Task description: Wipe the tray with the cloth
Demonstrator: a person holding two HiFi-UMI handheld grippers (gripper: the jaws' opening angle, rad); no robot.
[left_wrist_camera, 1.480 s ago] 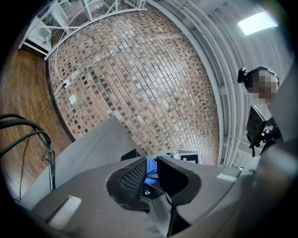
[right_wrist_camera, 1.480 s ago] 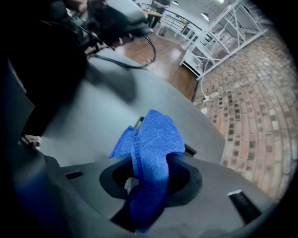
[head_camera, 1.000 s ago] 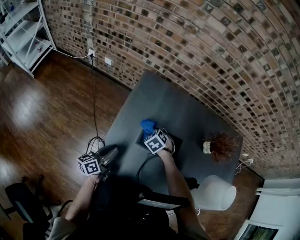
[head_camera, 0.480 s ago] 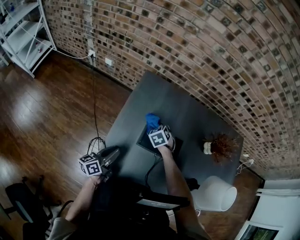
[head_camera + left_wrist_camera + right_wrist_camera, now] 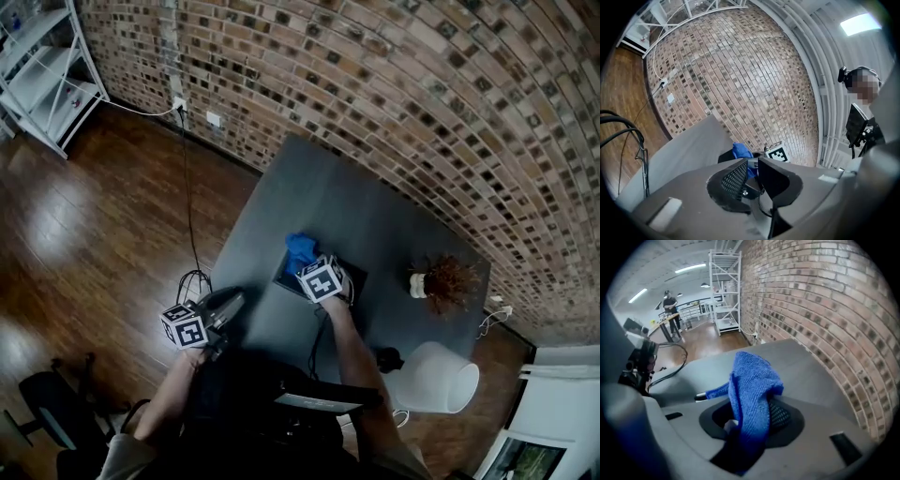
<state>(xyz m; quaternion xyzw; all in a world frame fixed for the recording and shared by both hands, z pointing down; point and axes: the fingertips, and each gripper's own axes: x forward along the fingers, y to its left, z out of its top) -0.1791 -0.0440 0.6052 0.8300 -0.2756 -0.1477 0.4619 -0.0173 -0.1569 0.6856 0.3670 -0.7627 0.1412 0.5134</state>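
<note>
Two grippers were up, and only one had anything in it. My right gripper [image 5: 751, 422] had its jaws clamped on the blue cloth [image 5: 753, 389], which bunched up between the pads and stood out in front of them. In the head view that gripper pointed steeply down over the black tray [image 5: 354, 276] on the grey table [image 5: 309, 187], with the cloth at the tray's far left edge; I couldn't tell whether it pressed on the tray. My left gripper [image 5: 753, 165] hung level off the table's near left side, well apart from the tray, jaws a narrow slit apart and nothing between them. A potted plant [image 5: 441, 284] sat to the tray's right.
</note>
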